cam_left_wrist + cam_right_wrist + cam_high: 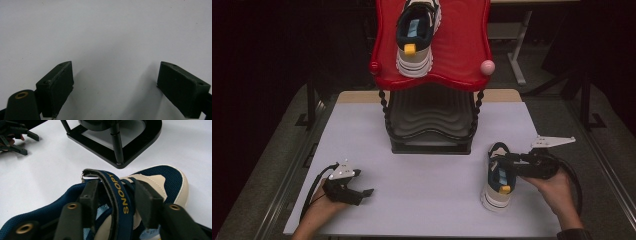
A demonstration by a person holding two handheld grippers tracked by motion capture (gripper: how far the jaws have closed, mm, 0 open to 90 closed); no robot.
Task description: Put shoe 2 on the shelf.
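1. We record a navy-and-cream shoe (498, 177) lying on the white tabletop (427, 190), at the right, near the front edge, just beside the base of the shoe rack (432, 125).
2. We note its strap (117, 195), lettered "SNOOPY", arching up over the shoe's opening.
3. The right gripper (116, 200) comes in from the shoe's right side; we see its jaws set on either side of the strap. We cannot tell whether the pads press on it.
4. The left gripper (349, 187) rests at the front left, well apart from the shoe. In the left gripper view its jaws stand wide and released, with bare tabletop between them.
5. We list a second shoe (417, 35) on the rack's red top shelf (462, 45).
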